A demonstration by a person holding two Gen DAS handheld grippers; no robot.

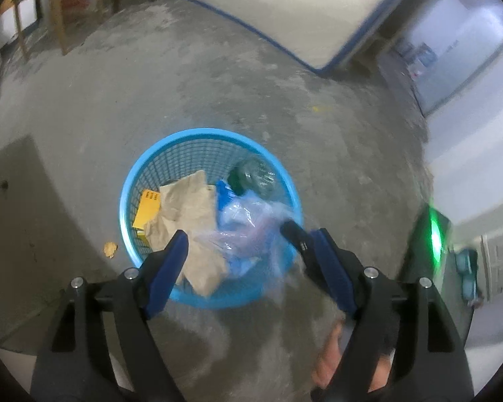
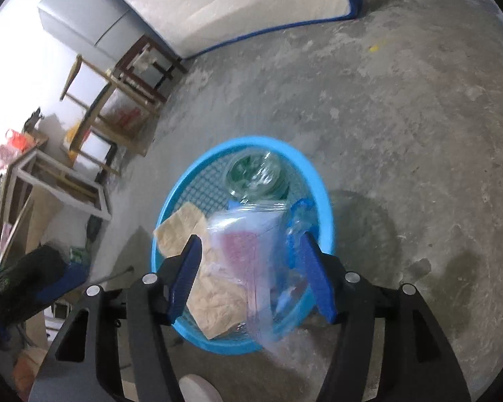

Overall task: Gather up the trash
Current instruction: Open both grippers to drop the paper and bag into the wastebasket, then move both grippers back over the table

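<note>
A round blue mesh basket (image 1: 198, 132) (image 2: 251, 139) stands on the concrete floor. In it lie crumpled brown paper (image 1: 184, 201) (image 2: 181, 224), a yellow box (image 1: 147, 209) and a green glass bottle (image 1: 251, 176) (image 2: 256, 174). A clear plastic bag (image 1: 244, 214) (image 2: 238, 251) with pink and blue contents lies blurred over the near rim. My left gripper (image 1: 248, 238) hovers open above the basket, the bag brushing its right finger. My right gripper (image 2: 251, 238) is open too, with the bag loose between its blue pads (image 2: 187, 268).
An orange scrap (image 1: 110, 249) lies on the floor left of the basket. A white mattress with blue edging (image 1: 285, 10) leans at the back, with wooden frames (image 2: 117, 100) and a grey fridge (image 2: 84, 23) to the left. A hand (image 1: 328, 358) shows under the left gripper.
</note>
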